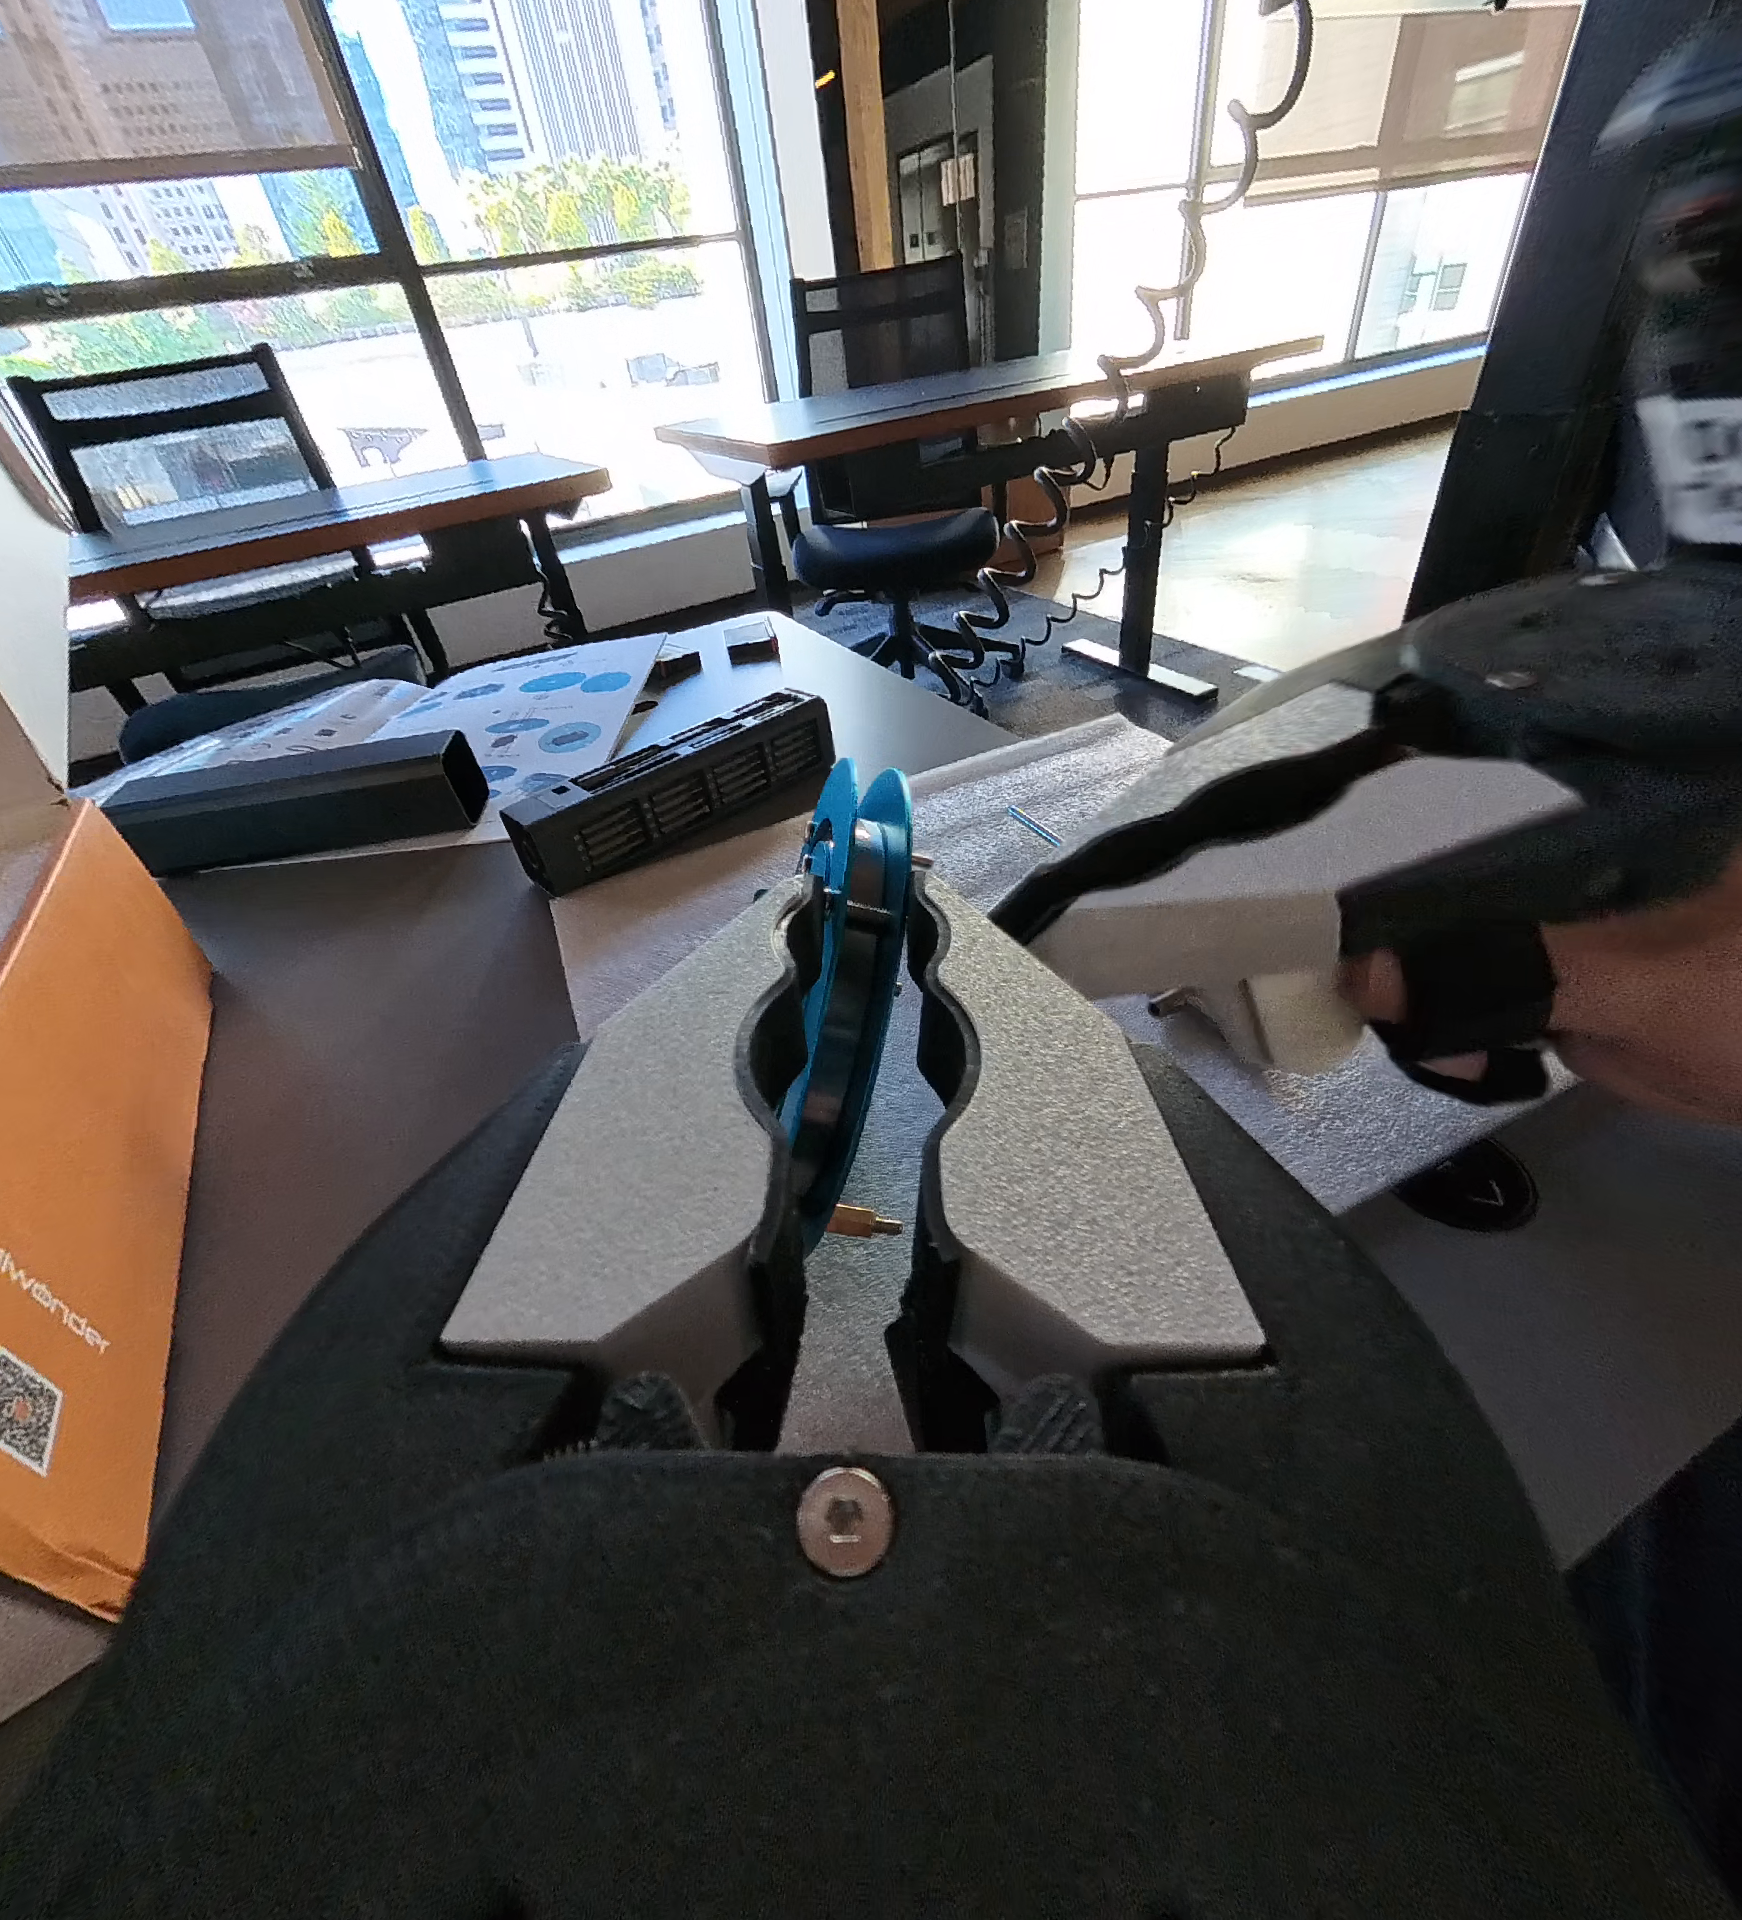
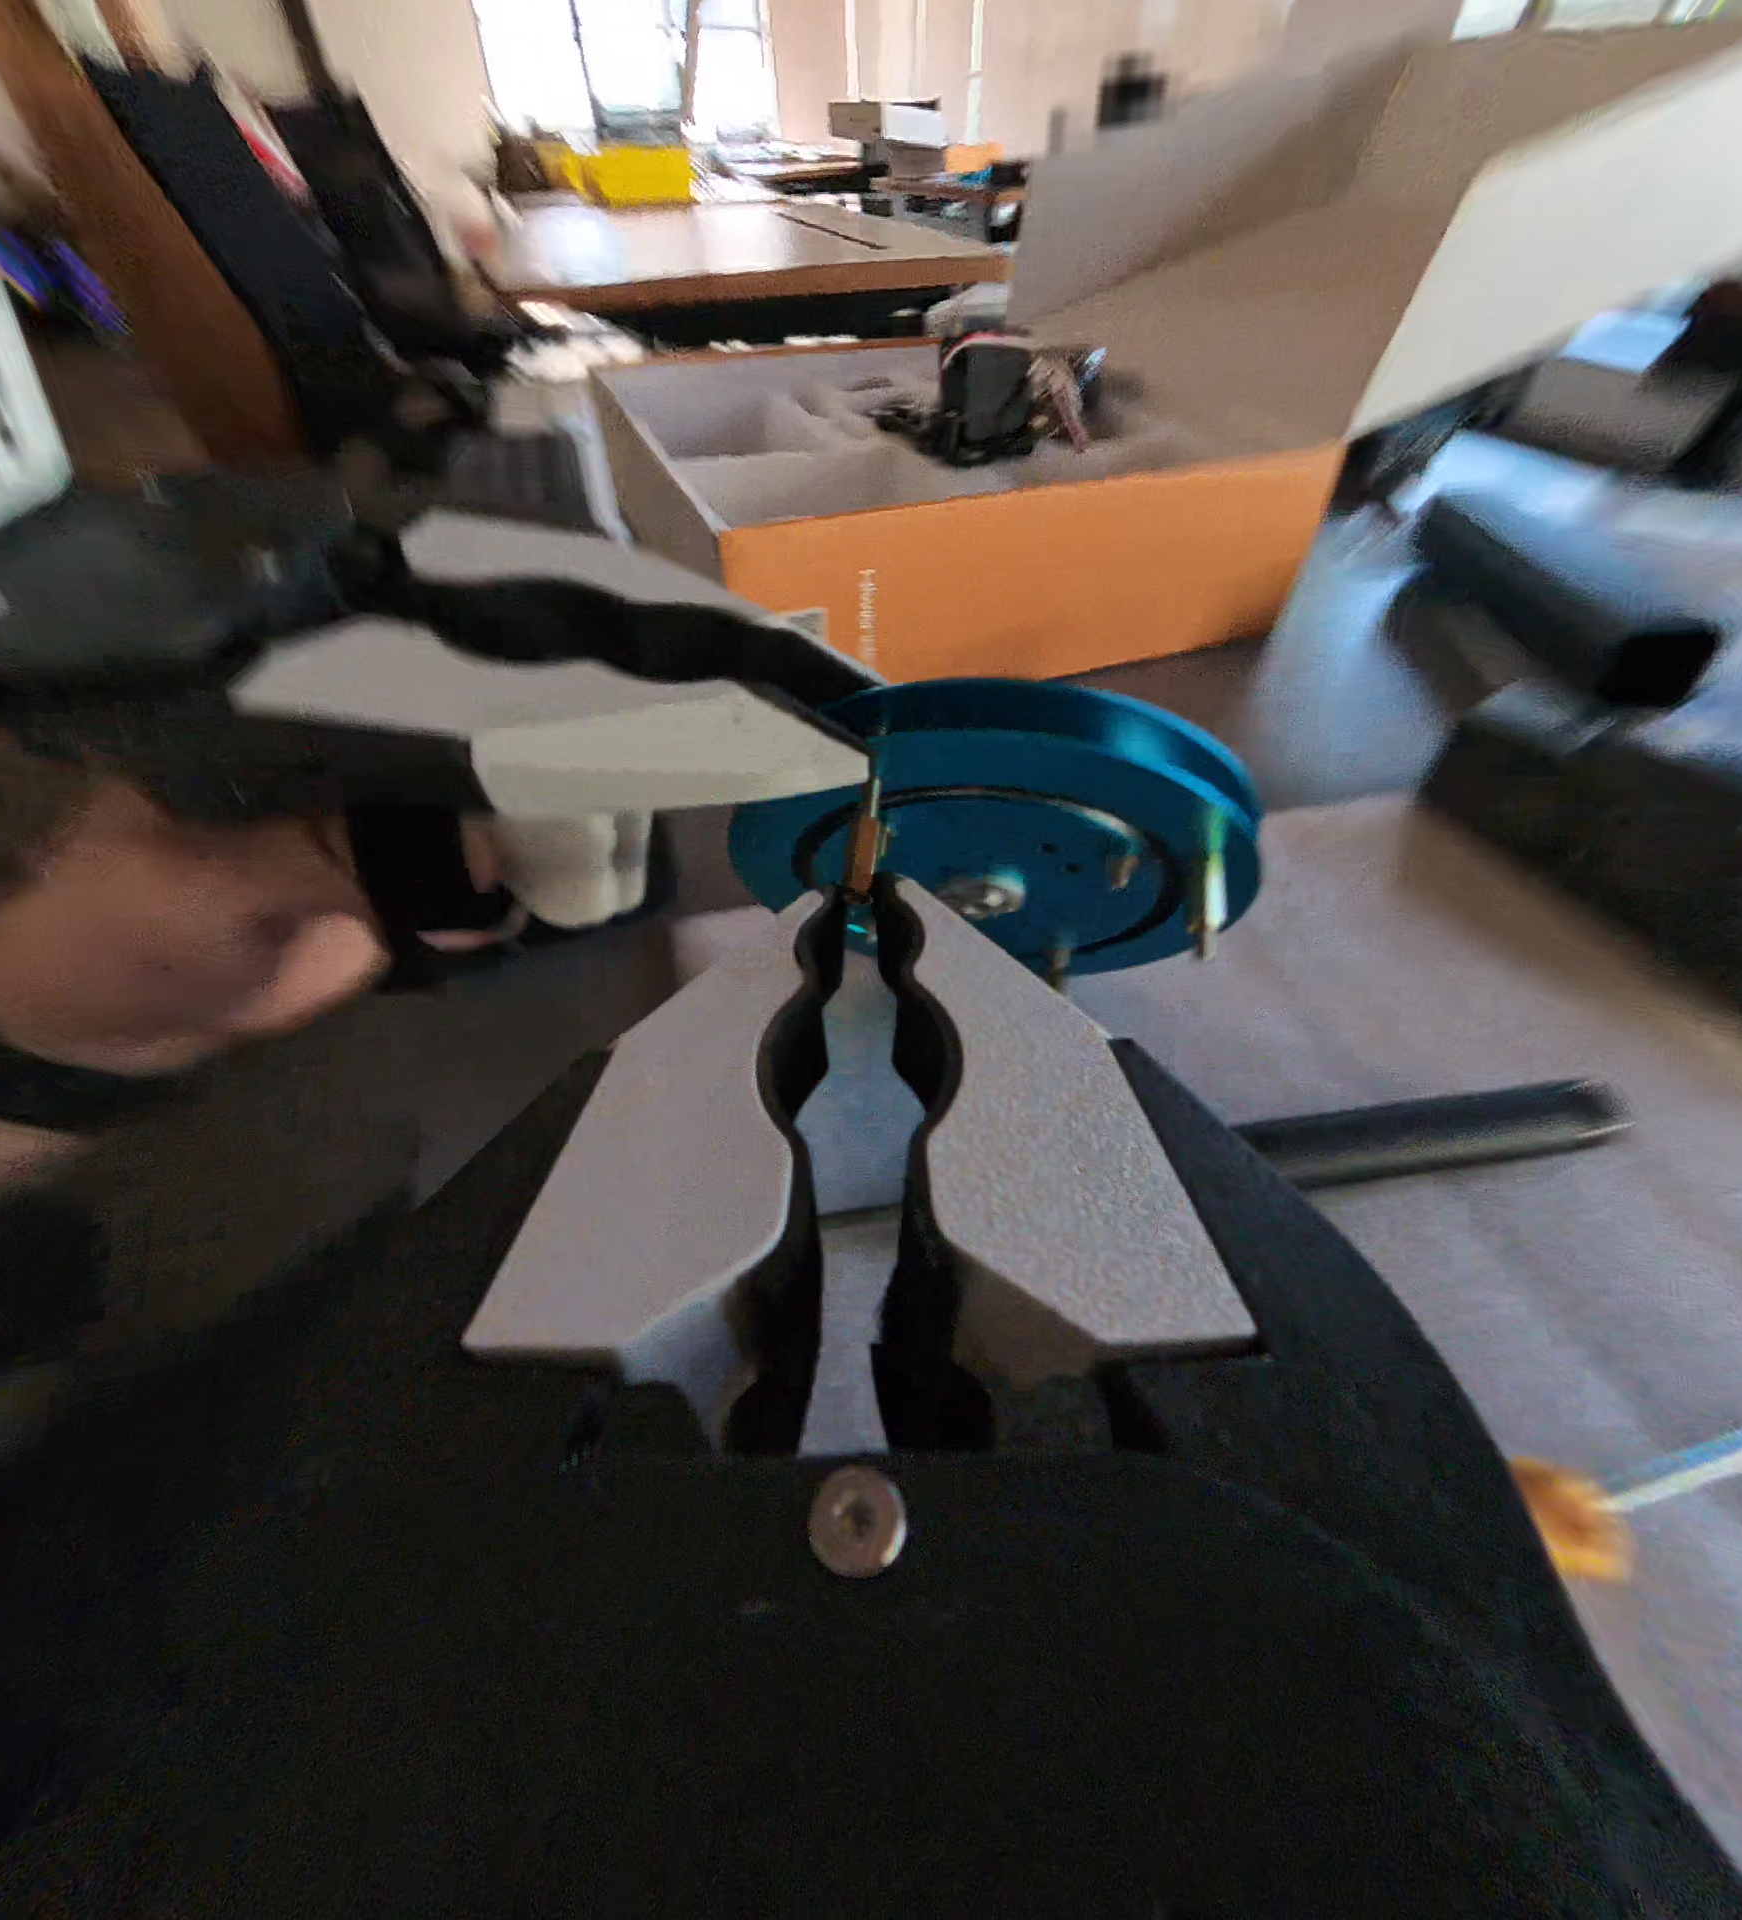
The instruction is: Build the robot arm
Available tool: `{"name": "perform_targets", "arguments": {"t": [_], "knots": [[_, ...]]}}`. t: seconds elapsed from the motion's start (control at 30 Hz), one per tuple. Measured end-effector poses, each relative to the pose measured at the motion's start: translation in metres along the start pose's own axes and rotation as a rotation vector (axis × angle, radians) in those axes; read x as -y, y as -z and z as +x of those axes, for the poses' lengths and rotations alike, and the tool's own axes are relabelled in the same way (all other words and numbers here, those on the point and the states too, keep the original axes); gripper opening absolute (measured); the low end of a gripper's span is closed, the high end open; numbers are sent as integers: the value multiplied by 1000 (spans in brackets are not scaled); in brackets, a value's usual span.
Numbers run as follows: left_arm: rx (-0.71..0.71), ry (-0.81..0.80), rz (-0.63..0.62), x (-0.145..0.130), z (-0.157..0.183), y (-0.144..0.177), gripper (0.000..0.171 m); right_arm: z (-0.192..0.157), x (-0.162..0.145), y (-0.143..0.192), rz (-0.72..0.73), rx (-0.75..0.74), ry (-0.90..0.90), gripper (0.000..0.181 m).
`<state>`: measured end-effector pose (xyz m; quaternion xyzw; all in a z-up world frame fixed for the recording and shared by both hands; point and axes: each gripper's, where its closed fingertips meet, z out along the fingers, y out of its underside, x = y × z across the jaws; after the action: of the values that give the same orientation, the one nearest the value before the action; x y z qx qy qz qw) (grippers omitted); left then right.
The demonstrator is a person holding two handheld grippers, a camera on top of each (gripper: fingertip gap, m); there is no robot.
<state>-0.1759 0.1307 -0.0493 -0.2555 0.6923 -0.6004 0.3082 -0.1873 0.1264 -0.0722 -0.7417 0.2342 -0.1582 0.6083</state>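
My left gripper [image 1: 856, 883] is shut on a blue metal disc assembly [image 1: 882, 821], held edge-on between its fingers, with a brass standoff [image 1: 872, 1224] sticking out of it. In the right wrist view the disc [image 2: 1033, 748] lies almost flat above the table, with several brass standoffs pointing down, and the left gripper [image 2: 862, 727] clamps its near-left rim. My right gripper [image 2: 856, 899] is closed to a narrow gap around one brass standoff [image 2: 862, 852] under the disc. In the left wrist view the right gripper [image 1: 1002, 914] comes in from the right, held by a hand.
An open orange box [image 1: 46, 1195] stands at the left and shows with foam compartments and parts in the right wrist view [image 2: 1033, 582]. A black tube case [image 1: 306, 800], a vented black box [image 1: 680, 800] and a printed sheet [image 1: 534, 707] lie behind. A grey foam mat [image 2: 1469, 1299] bears a black bar [image 2: 1418, 1132]. My two grippers' fingertips are within a few centimetres of each other. The black bar [image 2: 1418, 1132] is about 15 centimeters from both grippers' fingertips.
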Motion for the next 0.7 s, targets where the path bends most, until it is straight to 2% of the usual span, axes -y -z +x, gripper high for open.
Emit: {"name": "perform_targets", "arguments": {"t": [0.1,0.13,0.17,0.23,0.3,0.4,0.53,0.63,0.7], "knots": [[0,10,17,0,-1,2,15,-7,0,0,-25,269,-524,4],[1,8,19,0,0,2,15,-9,1,1,-21,345,-635,4],[4,0,20,-1,1,3,14,-9,1,1,-3,382,-658,4],[8,-21,21,-1,3,2,14,-7,-1,3,38,331,-482,5],[8,-42,21,-3,9,2,14,-6,2,5,72,197,-255,14],[42,-83,23,-5,14,1,14,-2,-1,5,24,26,20,6],[38,-20,43,-6,14,3,16,-4,-2,6,-29,47,35,6],[55,-29,41,-6,15,4,16,-1,-4,5,-45,17,69,14],[84,-30,45,-5,13,4,15,-4,-3,3,-52,24,85,6]]}}
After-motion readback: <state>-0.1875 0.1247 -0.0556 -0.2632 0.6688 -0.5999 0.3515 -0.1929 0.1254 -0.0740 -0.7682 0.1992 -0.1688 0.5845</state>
